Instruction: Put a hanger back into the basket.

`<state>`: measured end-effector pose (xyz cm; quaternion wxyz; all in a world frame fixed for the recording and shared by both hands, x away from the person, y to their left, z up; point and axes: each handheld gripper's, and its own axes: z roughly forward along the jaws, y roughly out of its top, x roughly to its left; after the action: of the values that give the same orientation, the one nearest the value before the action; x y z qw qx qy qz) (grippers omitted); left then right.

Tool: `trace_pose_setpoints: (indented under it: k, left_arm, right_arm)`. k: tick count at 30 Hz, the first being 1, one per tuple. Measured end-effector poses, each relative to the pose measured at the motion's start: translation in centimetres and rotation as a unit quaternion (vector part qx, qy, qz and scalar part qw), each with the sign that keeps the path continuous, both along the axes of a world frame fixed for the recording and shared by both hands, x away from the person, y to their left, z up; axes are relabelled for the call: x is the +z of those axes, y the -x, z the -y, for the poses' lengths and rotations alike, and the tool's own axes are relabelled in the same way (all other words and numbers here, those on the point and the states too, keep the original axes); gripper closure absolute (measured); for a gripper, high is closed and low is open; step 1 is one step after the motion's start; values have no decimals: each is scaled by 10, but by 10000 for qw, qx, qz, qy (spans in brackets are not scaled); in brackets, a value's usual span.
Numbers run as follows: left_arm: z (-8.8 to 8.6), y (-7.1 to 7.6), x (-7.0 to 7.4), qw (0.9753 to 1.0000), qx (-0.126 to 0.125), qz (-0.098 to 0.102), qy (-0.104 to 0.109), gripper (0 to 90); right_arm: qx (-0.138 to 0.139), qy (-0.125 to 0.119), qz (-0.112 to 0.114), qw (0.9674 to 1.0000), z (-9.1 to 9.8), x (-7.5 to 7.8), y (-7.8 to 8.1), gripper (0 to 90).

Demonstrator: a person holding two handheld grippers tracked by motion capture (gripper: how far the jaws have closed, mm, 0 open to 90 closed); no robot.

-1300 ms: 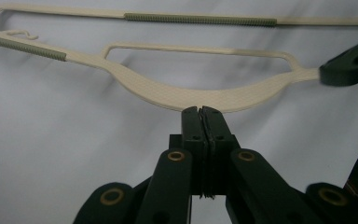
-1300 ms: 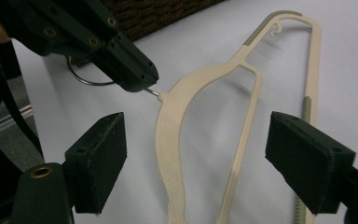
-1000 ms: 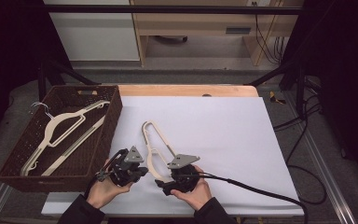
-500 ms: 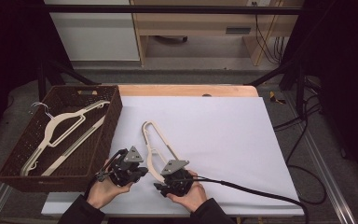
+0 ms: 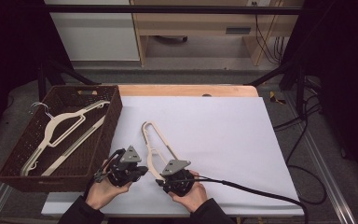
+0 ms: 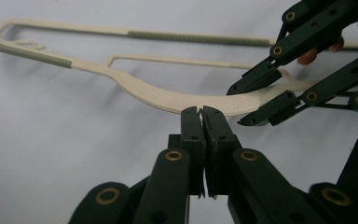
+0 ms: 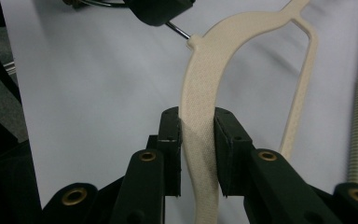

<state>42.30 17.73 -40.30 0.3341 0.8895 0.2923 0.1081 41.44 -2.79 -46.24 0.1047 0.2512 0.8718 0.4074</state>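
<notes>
1. One cream plastic clothes hanger [image 5: 154, 144] lies on the white sheet near the desk's front edge.
2. The right gripper [image 7: 196, 140] has just been closing, its jaws around the hanger's curved shoulder.
3. The left gripper [image 6: 202, 112] is pinched closed on the hanger's thin metal hook.
4. Two more cream hangers [image 5: 63, 128] lie in one dark brown woven basket [image 5: 114, 100] at the left edge.

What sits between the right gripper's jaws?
The cream hanger: its curved shoulder runs up between the right gripper's jaws, which have just been closing and now press on both its sides, as the right gripper view shows.
</notes>
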Motion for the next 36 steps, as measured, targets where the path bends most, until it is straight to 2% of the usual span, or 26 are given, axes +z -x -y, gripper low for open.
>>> trace_pose_setpoints:
  k: [3,6,8,12,16,17,19,21,24,28,32,36]
  left_arm:
    - [-7,4,10,9994,87,173,270,770]
    - [-18,8,24,9966,229,407,678,616]
    - [-27,10,33,9933,295,575,963,505]
    - [-44,13,42,9858,382,838,1402,381]
    - [-54,13,47,9810,484,1058,1553,267]
    - [-57,13,47,9791,523,1077,1644,242]
    - [-59,14,47,9780,553,1132,1665,191]
    - [-60,14,46,9771,570,1169,1682,162]
    - [-59,14,44,9774,605,1218,1620,101]
    - [-57,12,40,9779,583,1175,1629,82]
    - [-55,9,35,9793,584,1117,1581,73]
    - [-53,7,30,9799,572,1103,1559,69]
  right_arm:
    - [20,16,75,10000,2,3,0,749]
    - [-42,31,109,9999,3,7,1,754]
    - [-38,39,117,9999,5,10,1,757]
    - [-78,64,247,9996,9,17,1,763]
    - [-146,113,383,9991,15,25,1,772]
    - [-206,120,374,9990,16,28,2,775]
    - [-255,120,487,9984,20,32,1,782]
    - [-330,137,540,9979,25,37,0,790]
    - [-497,26,501,9975,37,44,-3,800]
    - [-718,7,548,9959,47,50,-6,815]
    - [-888,-128,472,9948,58,54,-10,826]
    - [-963,-155,423,9943,67,58,-13,861]
